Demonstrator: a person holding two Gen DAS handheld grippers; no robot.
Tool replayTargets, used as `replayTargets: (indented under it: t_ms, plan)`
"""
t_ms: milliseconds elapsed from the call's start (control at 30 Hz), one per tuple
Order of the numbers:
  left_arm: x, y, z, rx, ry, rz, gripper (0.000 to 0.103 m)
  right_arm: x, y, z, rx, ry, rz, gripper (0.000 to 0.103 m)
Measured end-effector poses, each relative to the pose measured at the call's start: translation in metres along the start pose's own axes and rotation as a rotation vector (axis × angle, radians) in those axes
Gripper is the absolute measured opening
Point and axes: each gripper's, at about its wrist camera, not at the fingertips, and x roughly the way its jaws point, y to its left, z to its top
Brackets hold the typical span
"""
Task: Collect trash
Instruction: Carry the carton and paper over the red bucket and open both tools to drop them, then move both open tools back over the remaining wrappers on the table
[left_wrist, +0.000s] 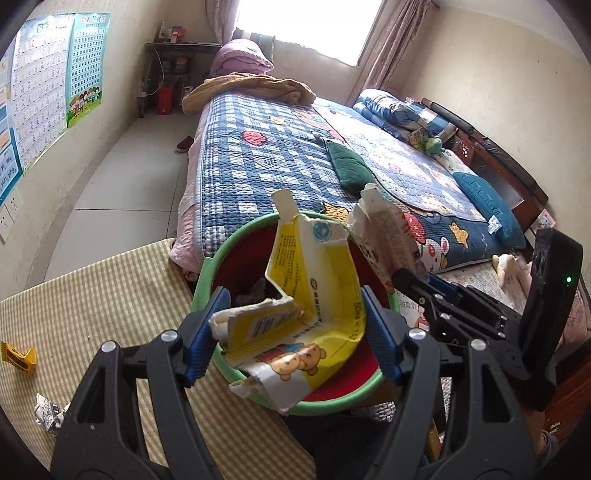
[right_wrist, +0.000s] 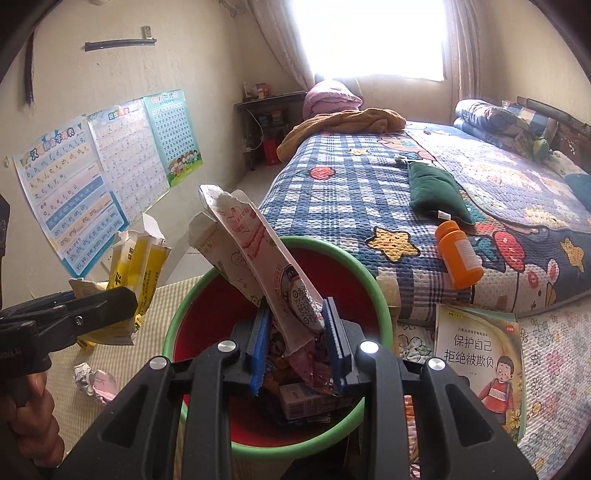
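A red bin with a green rim (left_wrist: 207, 273) (right_wrist: 343, 254) stands by the bed and holds several wrappers and a small box. My left gripper (left_wrist: 291, 332) is shut on a torn yellow-and-white carton (left_wrist: 314, 295) and holds it over the bin's near rim; the carton also shows in the right wrist view (right_wrist: 136, 266). My right gripper (right_wrist: 299, 336) is shut on a long white-and-pink wrapper (right_wrist: 258, 251) that stands up over the bin's middle; it also shows in the left wrist view (left_wrist: 384, 229).
A checked mat (left_wrist: 92, 306) holds a yellow wrapper (left_wrist: 18, 358) and crumpled foil (left_wrist: 48, 413) (right_wrist: 92, 380). The bed (right_wrist: 351, 192) carries an orange bottle (right_wrist: 458, 258) and a green pillow (right_wrist: 436, 192). A picture book (right_wrist: 476, 354) lies right of the bin.
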Motion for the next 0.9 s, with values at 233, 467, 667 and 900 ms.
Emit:
replayTargets:
  t_ms: [233, 467, 667, 900]
  plan:
    - [0.027, 0.002, 0.001, -0.014, 0.038, -0.003, 0.070, 0.020, -0.006, -0.003, 0.007, 0.030, -0.001, 0.031]
    - [0.025, 0.014, 0.005, -0.056, 0.016, -0.008, 0.096, 0.023, -0.009, -0.006, -0.003, 0.028, -0.026, 0.060]
    - [0.005, 0.027, 0.007, -0.085, -0.013, 0.018, 0.097, 0.015, 0.001, -0.005, -0.026, 0.017, -0.037, 0.083]
    - [-0.033, 0.038, -0.005, -0.086, -0.039, 0.070, 0.097, -0.006, 0.026, -0.004, -0.058, -0.014, -0.045, 0.093]
